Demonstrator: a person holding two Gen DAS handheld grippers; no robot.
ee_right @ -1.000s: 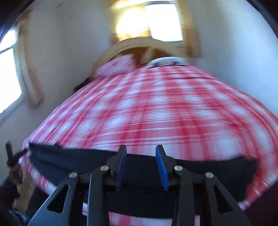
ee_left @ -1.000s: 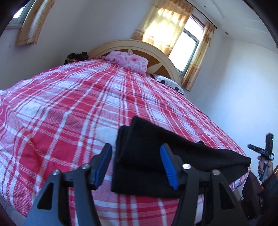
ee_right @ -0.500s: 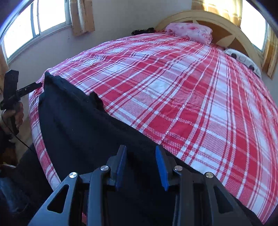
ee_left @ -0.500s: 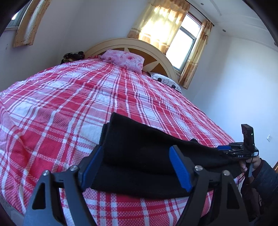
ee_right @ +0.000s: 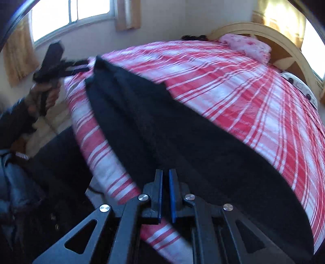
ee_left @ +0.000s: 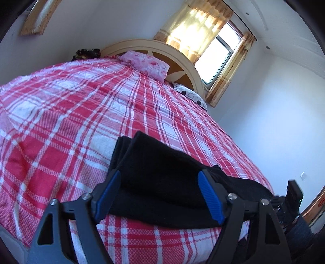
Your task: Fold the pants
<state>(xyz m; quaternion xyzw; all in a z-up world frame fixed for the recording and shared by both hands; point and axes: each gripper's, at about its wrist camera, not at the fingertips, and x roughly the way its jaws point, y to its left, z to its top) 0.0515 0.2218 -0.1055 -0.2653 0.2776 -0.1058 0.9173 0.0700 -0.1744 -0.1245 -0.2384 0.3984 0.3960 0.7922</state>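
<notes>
Black folded pants (ee_left: 162, 180) lie along the near edge of a bed covered in a red-and-white plaid blanket (ee_left: 81, 113). The left gripper (ee_left: 160, 195), its blue-padded jaws spread wide, straddles the fabric's doubled end. A pink floral pillow (ee_left: 148, 65) rests against the cream arched headboard (ee_left: 162, 48).

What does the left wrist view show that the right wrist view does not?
Only the left wrist view: the left gripper, open above the folded end of the black fabric pants.

Only the right wrist view: the right gripper, shut over the pants, and a second window.

Both: the red-and-white checked bedcover and the pink floral pillow.
</notes>
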